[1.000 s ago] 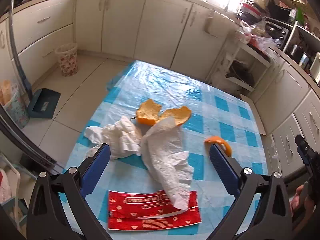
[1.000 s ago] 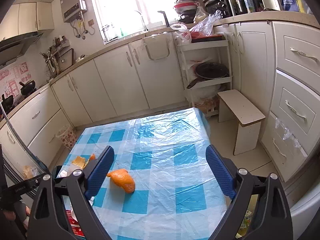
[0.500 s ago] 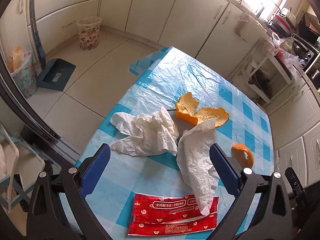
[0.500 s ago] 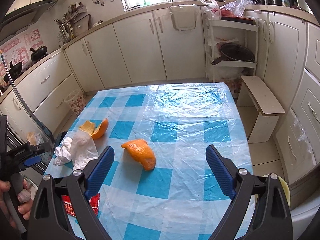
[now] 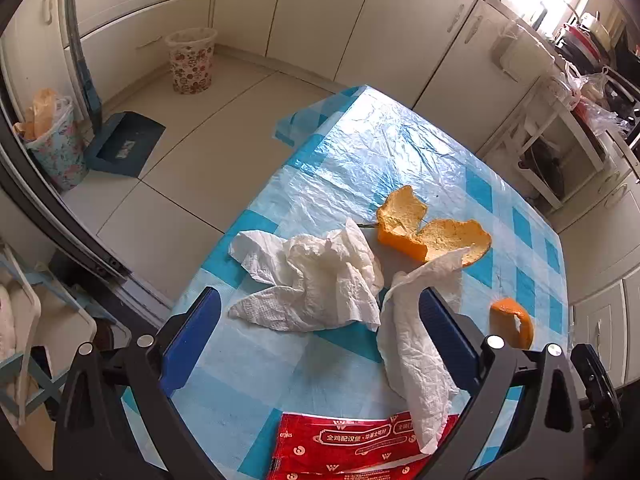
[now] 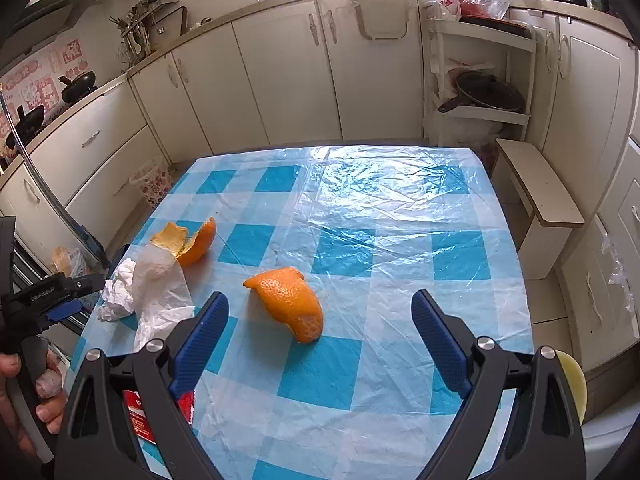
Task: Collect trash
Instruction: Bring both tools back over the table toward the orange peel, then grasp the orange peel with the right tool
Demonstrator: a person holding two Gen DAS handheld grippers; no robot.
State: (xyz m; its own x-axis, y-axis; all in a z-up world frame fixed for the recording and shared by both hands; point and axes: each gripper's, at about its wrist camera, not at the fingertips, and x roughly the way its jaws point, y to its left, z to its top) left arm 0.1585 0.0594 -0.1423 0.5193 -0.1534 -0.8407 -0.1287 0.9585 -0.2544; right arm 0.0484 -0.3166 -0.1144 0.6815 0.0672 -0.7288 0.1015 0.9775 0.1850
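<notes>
Trash lies on a table with a blue-checked plastic cloth (image 5: 360,152) (image 6: 380,208). A crumpled white tissue (image 5: 312,280) (image 6: 118,294) sits right in front of my open left gripper (image 5: 320,332). A second white tissue (image 5: 416,344) (image 6: 160,292) drapes over a red wrapper (image 5: 352,444) (image 6: 138,412). Behind them is a large orange peel (image 5: 432,232) (image 6: 188,240). A smaller orange peel (image 5: 514,322) (image 6: 290,300) lies just ahead of my open right gripper (image 6: 320,336), a little left of its middle. Neither gripper holds anything.
A flowered waste bin (image 5: 191,60) (image 6: 152,184) stands on the floor by the cabinets, with a blue dustpan (image 5: 124,144) and a second flowered bin (image 5: 56,144) nearer. A low white stool (image 6: 536,200) stands right of the table. A hand (image 6: 24,396) holds the left gripper.
Both grippers have come closer to the table and tilted down. The crumpled tissue now sits between the left fingers' line, and the small peel looms larger before the right gripper.
</notes>
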